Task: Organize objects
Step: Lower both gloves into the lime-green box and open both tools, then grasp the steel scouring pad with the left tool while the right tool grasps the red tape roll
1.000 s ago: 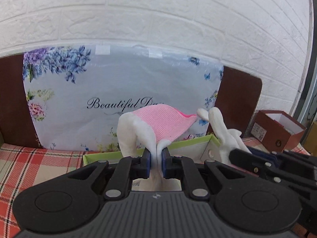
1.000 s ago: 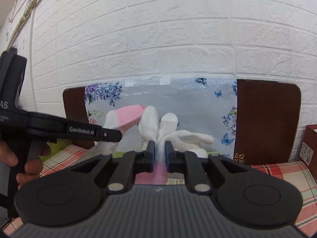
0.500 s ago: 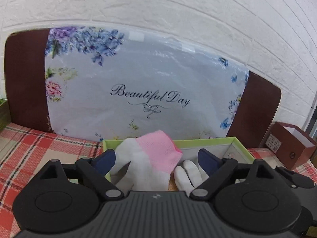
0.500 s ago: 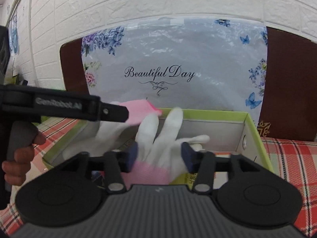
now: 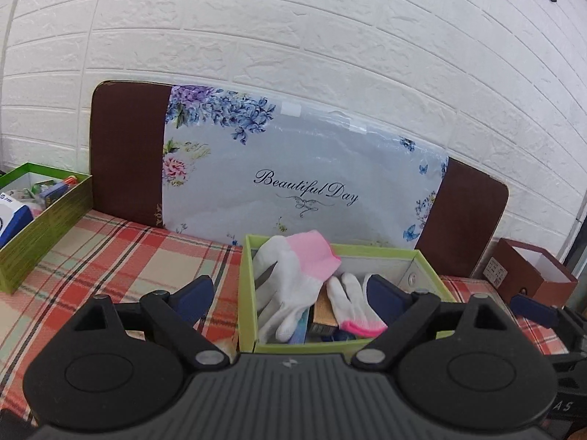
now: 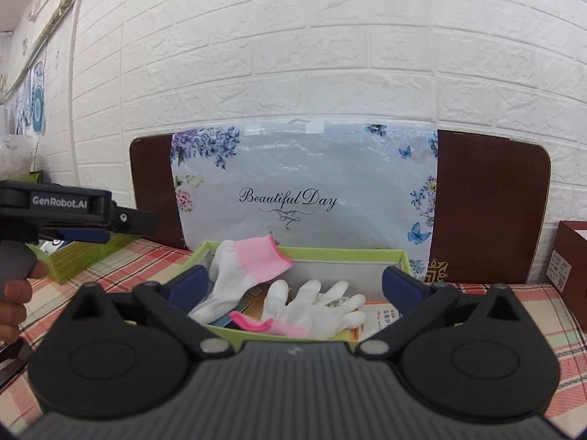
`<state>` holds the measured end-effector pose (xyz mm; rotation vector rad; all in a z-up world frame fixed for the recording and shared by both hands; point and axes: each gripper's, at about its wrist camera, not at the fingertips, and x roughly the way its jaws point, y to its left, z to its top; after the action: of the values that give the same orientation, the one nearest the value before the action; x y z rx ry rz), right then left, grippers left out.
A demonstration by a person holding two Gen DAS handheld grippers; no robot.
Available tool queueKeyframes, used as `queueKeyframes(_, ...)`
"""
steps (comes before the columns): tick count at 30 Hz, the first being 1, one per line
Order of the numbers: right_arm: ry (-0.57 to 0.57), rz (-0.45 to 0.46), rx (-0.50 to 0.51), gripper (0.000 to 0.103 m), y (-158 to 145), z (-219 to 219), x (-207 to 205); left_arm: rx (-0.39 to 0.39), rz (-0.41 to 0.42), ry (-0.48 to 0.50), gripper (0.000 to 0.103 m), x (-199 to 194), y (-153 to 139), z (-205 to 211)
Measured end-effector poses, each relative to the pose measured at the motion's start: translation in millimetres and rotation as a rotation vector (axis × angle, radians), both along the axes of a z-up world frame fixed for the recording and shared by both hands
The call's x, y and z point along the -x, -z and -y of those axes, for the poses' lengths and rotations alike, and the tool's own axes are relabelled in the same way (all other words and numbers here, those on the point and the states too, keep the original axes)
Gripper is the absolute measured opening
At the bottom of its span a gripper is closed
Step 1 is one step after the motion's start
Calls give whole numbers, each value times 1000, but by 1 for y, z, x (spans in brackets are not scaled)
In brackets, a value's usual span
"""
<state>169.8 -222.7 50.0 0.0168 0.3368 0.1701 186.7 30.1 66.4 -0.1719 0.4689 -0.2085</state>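
Nearest to me, my left gripper point(image 5: 290, 293) has its jaws spread wide and gripping nothing; they have just been opening. Its left blue pad sits over the plaid tablecloth point(image 5: 121, 242) outside the box, its right pad over the box's interior, touching neither glove as far as I can tell. My right gripper point(image 6: 295, 284) is likewise released, its jaws having just swung apart to full width, with both gloves lying in the gap between them but clear of the pads.

Just beyond the fingertips stands the light green box point(image 6: 348, 255), open-topped, on the tablecloth. One white glove with a pink cuff point(image 6: 249, 271) is draped over the box's left rear corner, cuff uppermost, fingers hanging down inside. The second glove point(image 6: 323, 311) lies flat in the box, fingers fanned toward the back wall, its pink cuff toward me. Under them I see flat packets and a brown carton, though I cannot read them.

In the right view, a hand point(image 6: 13, 304) holds the left gripper's handle at the left edge. Farther left sits a darker green box point(image 5: 47, 220) holding assorted items. To the right is a brown carton point(image 5: 532, 275), open. Behind everything, a floral bag point(image 5: 301, 183) printed "Beautiful Day" leans on a brown board point(image 5: 126, 154) against the white brick wall point(image 5: 293, 36).
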Motion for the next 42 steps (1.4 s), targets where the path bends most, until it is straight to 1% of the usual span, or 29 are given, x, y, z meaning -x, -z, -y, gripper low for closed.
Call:
queueKeyframes(3, 8, 6, -1, 103, -7, 1, 33, -7, 9, 12, 94, 35, 6, -2)
queueKeyframes(5, 9, 8, -7, 103, -9, 1, 57, 3, 9, 18, 96, 55, 12, -3)
queueKeyframes(9, 29, -1, 7, 103, -1, 0, 100, 11, -38, 46, 97, 88, 32, -4)
queueKeyframes(13, 53, -49, -14, 103, 20, 2, 137, 13, -100, 77, 97, 111, 56, -3)
queueKeyframes(18, 80, -146, -41, 103, 53, 5, 167, -20, -144, 101, 97, 131, 81, 1)
queueKeyframes(22, 92, -215, -29, 103, 80, -2, 181, -26, -152, 153, 97, 141, 94, 5)
queueKeyframes(26, 78, -275, -18, 103, 101, -11, 183, -54, -138, 193, 97, 138, 102, 13)
queueKeyframes(27, 72, -285, -10, 100, 104, -13, 181, -62, -136, 208, 97, 135, 103, 16)
queueKeyframes(28, 67, -290, -2, 95, 106, -16, 180, -64, -135, 221, 96, 132, 103, 18)
queueKeyframes(32, 70, -294, 27, 89, 109, -19, 173, -74, -119, 255, 93, 115, 106, 26)
queueKeyframes(34, 69, -300, 28, 80, 110, -17, 168, -83, -115, 261, 93, 107, 108, 30)
queueKeyframes(35, 69, -304, 27, 77, 111, -16, 165, -93, -118, 268, 93, 103, 109, 33)
queueKeyframes(37, 70, -312, 29, 65, 112, -15, 159, -116, -120, 287, 93, 94, 111, 40)
queueKeyframes(38, 70, -318, 31, 62, 113, -15, 157, -127, -117, 295, 92, 91, 112, 43)
queueKeyframes(39, 70, -323, 29, 52, 114, -14, 156, -141, -118, 304, 90, 88, 114, 46)
queueKeyframes(40, 70, -327, 25, 42, 115, -14, 155, -151, -129, 312, 82, 85, 117, 48)
queueKeyframes(41, 67, -334, 22, 42, 115, -13, 156, -155, -146, 325, 70, 82, 119, 49)
queueKeyframes(42, 65, -333, 22, 42, 115, -13, 157, -150, -168, 339, 66, 79, 121, 50)
